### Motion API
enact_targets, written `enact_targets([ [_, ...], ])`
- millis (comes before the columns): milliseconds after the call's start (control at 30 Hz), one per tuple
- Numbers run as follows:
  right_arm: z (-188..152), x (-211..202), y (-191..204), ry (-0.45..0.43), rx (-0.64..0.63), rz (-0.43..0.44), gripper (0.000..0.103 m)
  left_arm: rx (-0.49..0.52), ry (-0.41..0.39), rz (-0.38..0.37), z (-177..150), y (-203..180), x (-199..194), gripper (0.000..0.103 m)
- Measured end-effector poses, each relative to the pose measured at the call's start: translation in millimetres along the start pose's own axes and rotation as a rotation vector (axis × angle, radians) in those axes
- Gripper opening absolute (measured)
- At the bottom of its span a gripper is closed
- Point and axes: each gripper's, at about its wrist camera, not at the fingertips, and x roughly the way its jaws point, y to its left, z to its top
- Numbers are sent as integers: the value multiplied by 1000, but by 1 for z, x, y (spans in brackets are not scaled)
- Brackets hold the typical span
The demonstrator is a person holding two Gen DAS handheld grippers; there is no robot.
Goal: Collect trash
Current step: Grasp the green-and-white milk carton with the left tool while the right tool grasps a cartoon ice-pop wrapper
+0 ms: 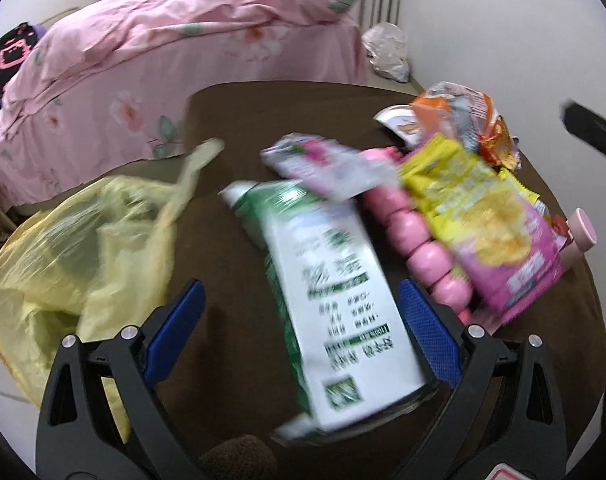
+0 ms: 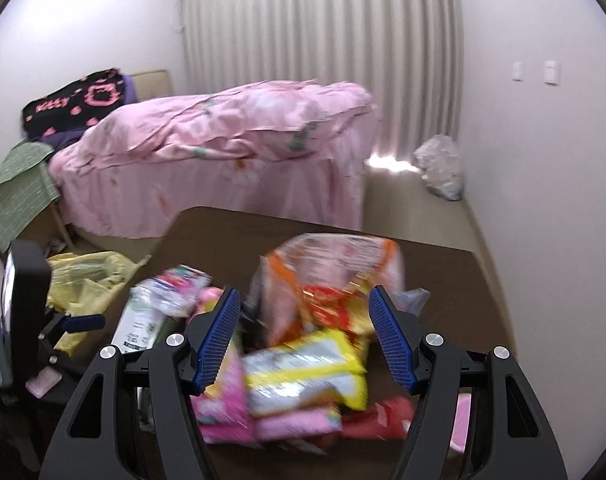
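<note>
Brown table (image 1: 231, 120), both tongs wide (empty)

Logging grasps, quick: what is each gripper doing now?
Left gripper: open, jaws either side of the green-and-white bottle.
Right gripper: open, holding nothing.

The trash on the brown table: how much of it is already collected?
Little looks done: the yellow bag lies open, contents unclear. In hand: nothing; the left gripper is open around the green-white carton, and the right gripper is open over the snack wrappers. Left: the carton, wrappers and pink bottles.
</note>
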Motion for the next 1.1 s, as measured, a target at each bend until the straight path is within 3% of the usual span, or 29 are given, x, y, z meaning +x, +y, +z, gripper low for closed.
enact_targets([
  [167,24,49,51,94,-59,148,64,-58,19,-57,-22,34,-14,92],
  [333,26,111,85,264,-103,223,58,-132,-27,-191,-26,61,-37,92],
  [367,22,122,88,303,-103,236,52,-132,-37,-189,-26,63,-40,92],
  [433,14,138,96,353,-131,241,52,-137,-64,-184,-27,69,-46,92],
  [500,8,136,102,320,-197,203,48,-155,-71,-175,-27,75,-47,92],
  [567,5,134,110,314,-264,184,21,-161,-77,-154,-25,76,-46,92],
  [633,3,123,109,304,-263,223,15,-147,-74,-124,-21,71,-44,92],
  [833,5,54,70,138,-180,183,14,-41,-81,-141,-9,48,-38,92],
  [1000,-10,11,28,59,-84,112,14,142,-23,-59,12,4,-11,92],
  [1100,-29,-9,7,39,-32,85,14,196,14,17,24,-10,10,92],
])
